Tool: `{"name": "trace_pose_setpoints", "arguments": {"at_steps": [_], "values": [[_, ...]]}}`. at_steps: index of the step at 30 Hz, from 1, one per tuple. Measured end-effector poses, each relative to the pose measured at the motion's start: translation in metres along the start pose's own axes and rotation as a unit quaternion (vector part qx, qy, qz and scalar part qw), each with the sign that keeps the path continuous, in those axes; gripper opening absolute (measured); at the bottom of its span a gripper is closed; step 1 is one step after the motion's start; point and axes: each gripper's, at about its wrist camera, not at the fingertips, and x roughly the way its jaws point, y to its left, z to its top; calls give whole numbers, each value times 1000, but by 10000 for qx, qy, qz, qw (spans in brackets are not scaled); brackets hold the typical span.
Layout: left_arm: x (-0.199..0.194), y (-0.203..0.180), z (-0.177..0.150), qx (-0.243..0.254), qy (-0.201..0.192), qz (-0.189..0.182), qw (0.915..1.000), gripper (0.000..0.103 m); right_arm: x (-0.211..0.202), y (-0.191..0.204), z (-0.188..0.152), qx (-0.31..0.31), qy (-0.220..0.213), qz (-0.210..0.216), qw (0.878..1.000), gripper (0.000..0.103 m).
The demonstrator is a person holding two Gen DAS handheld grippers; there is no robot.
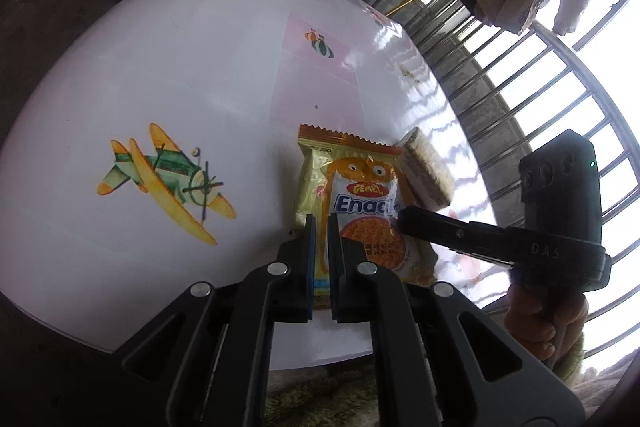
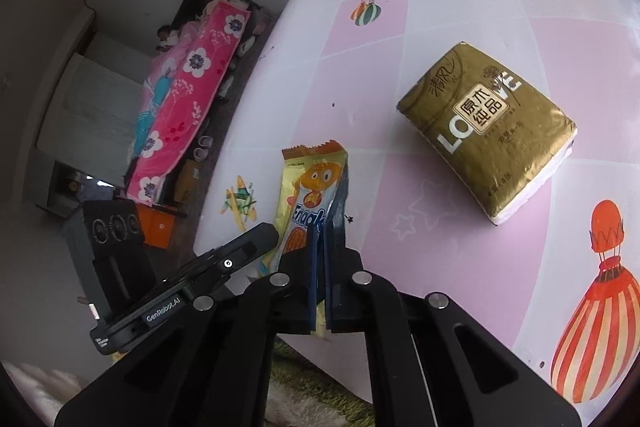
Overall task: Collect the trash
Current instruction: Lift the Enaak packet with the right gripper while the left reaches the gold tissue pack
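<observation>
An orange and yellow Enaak snack packet (image 1: 360, 187) lies near the front edge of the round white and pink table (image 1: 160, 67). My left gripper (image 1: 321, 223) is shut on the packet's near left edge, and packet film shows between its blue pads. From the right, my right gripper (image 1: 404, 217) reaches onto the packet's right side. In the right wrist view the packet (image 2: 308, 183) stands up narrow, with my right gripper (image 2: 321, 227) shut on its near edge. The left gripper (image 2: 268, 233) comes in beside it from the left.
A gold tissue pack (image 2: 488, 131) lies on the table (image 2: 440, 7) just beyond the packet, also visible as a pack (image 1: 428, 171) in the left view. Window bars (image 1: 540, 87) stand past the table's right side. A bed with a pink floral blanket (image 2: 188, 87) lies across the room. A green rug (image 1: 320, 399) lies below the table edge.
</observation>
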Motion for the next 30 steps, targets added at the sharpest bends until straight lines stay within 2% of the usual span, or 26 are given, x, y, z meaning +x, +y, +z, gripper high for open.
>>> {"name": "trace_pose_setpoints", "arguments": {"at_steps": [6, 7, 8, 11, 14, 21, 25, 30], "values": [[-6, -16, 11, 51, -138, -365, 9992, 5, -30, -2, 6, -53, -403, 122, 9991, 1], [-8, -19, 15, 73, -193, -424, 9989, 9, -36, -3, 7, -31, -489, 116, 9987, 1], [-9, -23, 18, 91, -254, -473, 9985, 17, -42, -5, 9, 10, -572, 116, 9983, 1], [-10, -34, 26, 237, -372, -533, 9976, 24, -71, -18, 14, 225, -947, 140, 9952, 1], [-5, -44, 33, 384, -360, -578, 9969, 26, -103, -32, 17, 413, -1360, 102, 9898, 1], [14, -66, 43, 657, -137, -600, 9959, 30, -168, -84, 25, 1092, -2300, -357, 9664, 1], [32, -74, 44, 857, 134, -482, 9951, 30, -171, -108, 34, 1338, -2445, -458, 9593, 1], [56, -74, 43, 735, 515, -475, 9948, 30, -139, -124, 52, 1258, -2145, -722, 9659, 1]]}}
